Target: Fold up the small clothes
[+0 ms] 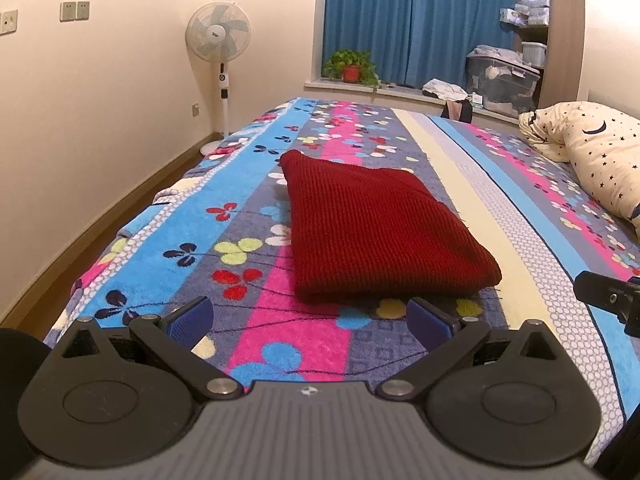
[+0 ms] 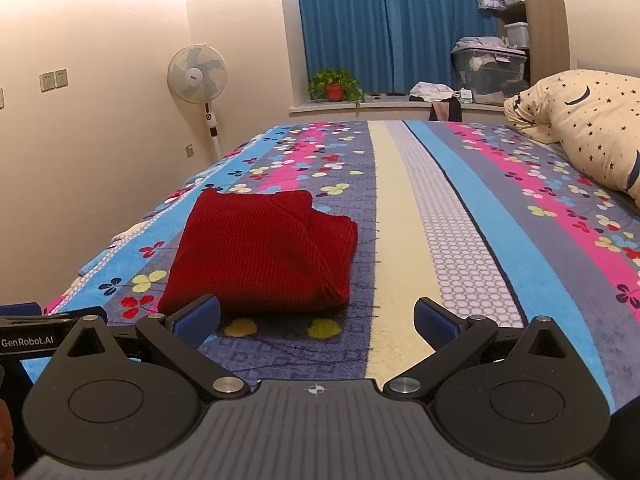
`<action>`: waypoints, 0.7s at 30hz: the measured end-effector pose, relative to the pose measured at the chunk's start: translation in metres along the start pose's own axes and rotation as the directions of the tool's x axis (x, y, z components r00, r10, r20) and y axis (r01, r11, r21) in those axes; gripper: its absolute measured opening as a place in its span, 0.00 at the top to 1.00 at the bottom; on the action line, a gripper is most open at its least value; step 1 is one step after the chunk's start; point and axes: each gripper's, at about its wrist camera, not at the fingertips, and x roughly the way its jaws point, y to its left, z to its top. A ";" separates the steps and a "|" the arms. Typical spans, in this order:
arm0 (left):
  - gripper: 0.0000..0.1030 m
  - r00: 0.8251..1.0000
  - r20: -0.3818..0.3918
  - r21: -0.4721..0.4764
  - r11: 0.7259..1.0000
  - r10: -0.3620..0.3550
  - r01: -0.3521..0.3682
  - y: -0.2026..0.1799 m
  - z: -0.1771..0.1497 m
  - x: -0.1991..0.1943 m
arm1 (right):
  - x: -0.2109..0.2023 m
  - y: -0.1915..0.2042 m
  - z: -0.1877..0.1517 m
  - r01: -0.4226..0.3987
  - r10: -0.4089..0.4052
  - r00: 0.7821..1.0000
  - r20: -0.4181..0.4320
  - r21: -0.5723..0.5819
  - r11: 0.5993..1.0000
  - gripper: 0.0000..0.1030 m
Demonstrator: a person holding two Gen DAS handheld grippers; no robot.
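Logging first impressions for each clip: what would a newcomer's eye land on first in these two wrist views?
The folded dark red knit sweater stands out first, lying on the bright floral striped bedspread just ahead of both grippers. The left gripper and right gripper are open and hold nothing. Behind, blue curtains hang over the window ledge, a white standing fan stands by the left wall, and a star-print pillow lies at the right.

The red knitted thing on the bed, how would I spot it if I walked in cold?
Start at the big bed with the flowered, striped blanket under the blue curtains. On the half nearer the standing fan lies a folded dark red sweater. It is the only plain, single-colour, ribbed item there; the starry cream pillow lies on the opposite side.
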 end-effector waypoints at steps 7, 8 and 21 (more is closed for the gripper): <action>0.00 1.000 0.007 -0.004 1.000 -0.008 0.008 0.001 0.001 -0.001 | -0.001 0.001 0.001 0.000 0.000 1.000 0.001 0.002 1.000 0.01; 0.00 1.000 0.008 -0.002 1.000 -0.008 0.008 0.001 0.001 -0.001 | -0.001 0.001 0.001 0.000 0.000 1.000 0.001 0.002 1.000 0.01; 0.00 1.000 0.009 0.005 1.000 -0.008 0.008 0.000 0.000 -0.001 | -0.001 0.001 0.002 -0.009 0.009 1.000 -0.002 0.000 1.000 0.01</action>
